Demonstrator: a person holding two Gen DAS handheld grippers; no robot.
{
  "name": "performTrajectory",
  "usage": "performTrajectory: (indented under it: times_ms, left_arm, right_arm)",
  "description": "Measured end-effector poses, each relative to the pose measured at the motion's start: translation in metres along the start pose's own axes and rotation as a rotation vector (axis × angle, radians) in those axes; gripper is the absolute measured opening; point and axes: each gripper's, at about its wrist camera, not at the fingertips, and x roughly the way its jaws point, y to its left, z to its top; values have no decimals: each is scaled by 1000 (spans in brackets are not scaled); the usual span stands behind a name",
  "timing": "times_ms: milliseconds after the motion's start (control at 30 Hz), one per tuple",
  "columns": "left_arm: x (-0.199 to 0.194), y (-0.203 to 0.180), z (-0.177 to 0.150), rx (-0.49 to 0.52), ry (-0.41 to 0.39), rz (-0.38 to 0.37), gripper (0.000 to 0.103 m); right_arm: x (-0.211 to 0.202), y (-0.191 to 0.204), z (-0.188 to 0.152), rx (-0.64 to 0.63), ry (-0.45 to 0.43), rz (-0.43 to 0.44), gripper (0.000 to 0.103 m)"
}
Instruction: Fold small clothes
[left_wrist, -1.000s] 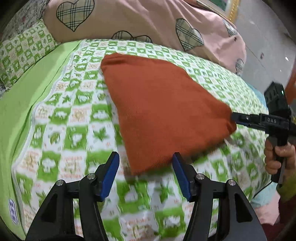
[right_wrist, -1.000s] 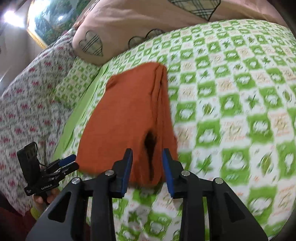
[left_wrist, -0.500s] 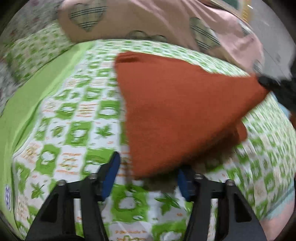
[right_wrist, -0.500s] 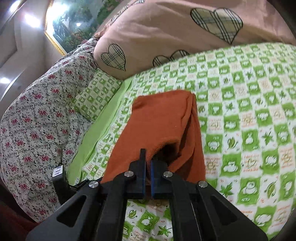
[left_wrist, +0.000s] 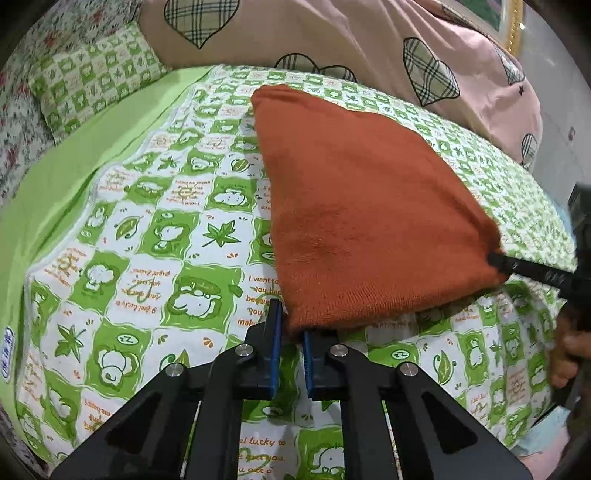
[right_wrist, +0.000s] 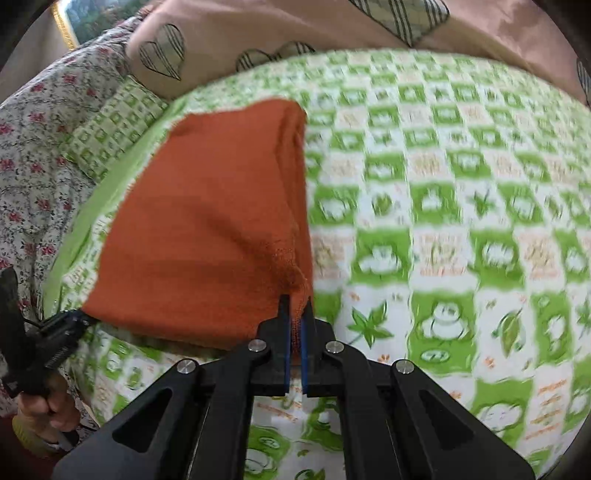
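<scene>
The left gripper has its blue pads clamped on the near left corner of an orange knit garment. The right gripper is pinched tight on the near right corner, with folded cloth showing between its pads. Those two corners are lifted a little; the rest of the garment lies on the bed, reaching toward the head end.

The surface is a bed with a green-and-white checked sheet printed with leaves, cartoon animals and small orange writing. A plain lime-green strip runs along its left edge. At the head end lies a pink duvet with plaid hearts, and beside it a pillow in the same green check. A floral cover rises at the left edge, and a gilt picture frame hangs on the wall behind.

Count: one garment, two grippers, one pillow, one duvet.

The right-wrist view is blurred on its right half, so the sheet print there is hard to read. In each view the other gripper's holding hand is cut off at the frame's edge. The garment's type cannot be told.
</scene>
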Motion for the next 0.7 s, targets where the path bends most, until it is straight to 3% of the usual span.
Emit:
performTrajectory:
  times_ms: [433,633,700]
  left_arm:
    - [2,0,-5,41,9,-22,9]
    - [-21,16,-7,53,36,-126,10]
    - [-36,22,-3,51,18,-171,10]
  right_arm:
    - [8,-7,-7,60,14,-19,5]
    - [-14,-11,-9,115,18,22,22]
    - [-26,-10,-4,112,-10,-2,22]
